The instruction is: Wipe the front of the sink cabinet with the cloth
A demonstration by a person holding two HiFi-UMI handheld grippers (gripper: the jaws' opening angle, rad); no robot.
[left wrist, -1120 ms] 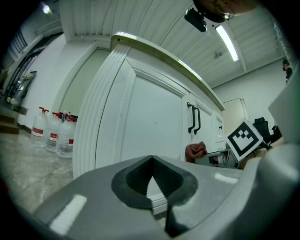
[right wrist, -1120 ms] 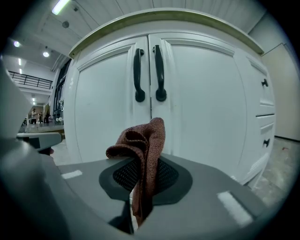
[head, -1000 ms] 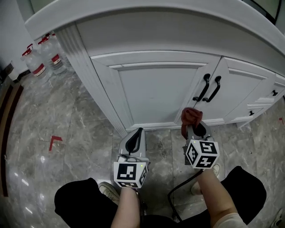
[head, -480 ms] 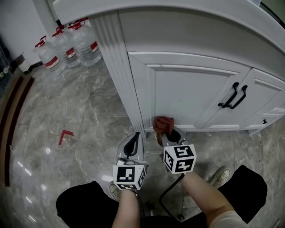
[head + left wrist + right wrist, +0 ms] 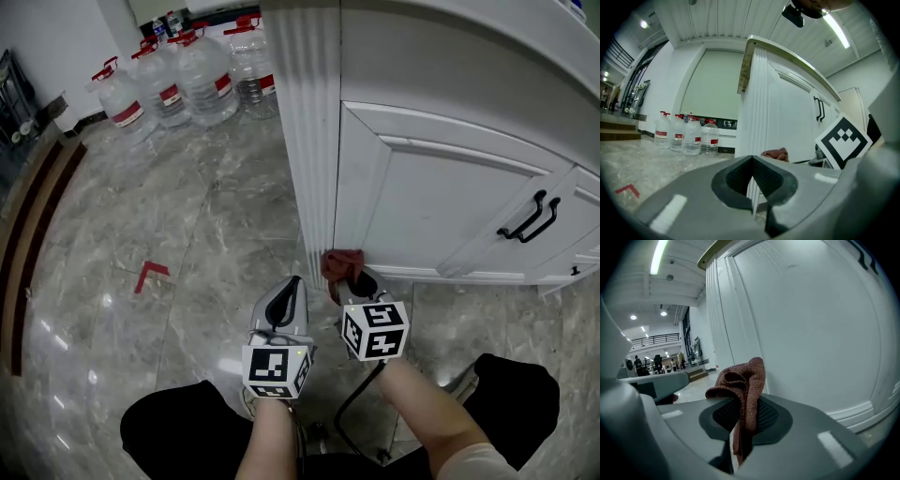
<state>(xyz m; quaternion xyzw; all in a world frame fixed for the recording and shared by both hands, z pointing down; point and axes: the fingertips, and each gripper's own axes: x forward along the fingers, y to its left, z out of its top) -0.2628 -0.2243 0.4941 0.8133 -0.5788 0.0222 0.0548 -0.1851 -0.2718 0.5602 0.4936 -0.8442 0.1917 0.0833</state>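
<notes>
The right gripper (image 5: 738,425) pinches the red cloth (image 5: 740,380), which bunches up toward 12 o'clock; the white cabinet (image 5: 815,329) fills 2 o'clock.

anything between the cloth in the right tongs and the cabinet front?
Nothing visible. The right tongs are shut on the cloth, which sits right up at the cabinet front, low by the fluted corner post; contact can't be confirmed. The left tongs, shut and empty, hang beside, off that path.

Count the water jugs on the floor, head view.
4, in a row on the floor at upper left: leftmost jug, second jug, third jug, and fourth jug nearest the cabinet corner. Others may be hidden behind them.
</notes>
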